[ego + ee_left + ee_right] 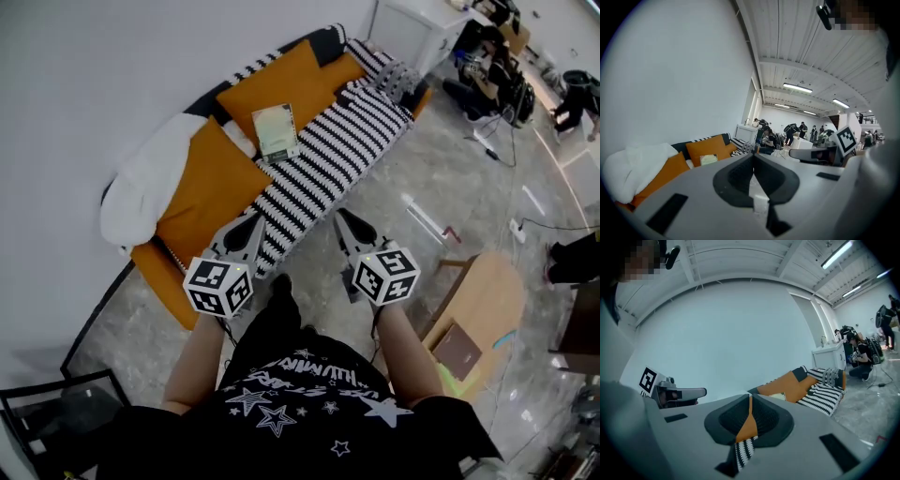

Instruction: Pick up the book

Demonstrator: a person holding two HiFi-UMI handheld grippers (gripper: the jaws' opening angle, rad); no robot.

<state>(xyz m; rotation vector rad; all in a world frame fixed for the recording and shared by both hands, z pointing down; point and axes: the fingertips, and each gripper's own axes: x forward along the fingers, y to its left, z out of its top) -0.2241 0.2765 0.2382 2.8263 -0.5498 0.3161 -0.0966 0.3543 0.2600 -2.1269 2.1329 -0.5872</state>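
Observation:
A pale green book [277, 131] lies flat on the sofa, half on an orange cushion [272, 86] and half on the black-and-white striped blanket [323, 164]. Both grippers hover over the floor in front of the sofa, well short of the book. The left gripper [247, 228] is shut with nothing in it, and the right gripper [346, 221] beside it is also shut and empty. In the left gripper view the book [708, 159] shows small, left of the shut left gripper [753, 156]. In the right gripper view the book [777, 396] peeks out just past the shut right gripper [750, 396].
A white pillow [141, 178] and a second orange cushion [206, 183] fill the sofa's left end. A wooden table [487, 295] with a brown pad [457, 351] stands right of the person. A black chair frame [56, 403] sits bottom left. A white cabinet [412, 28], people and floor cables are farther back.

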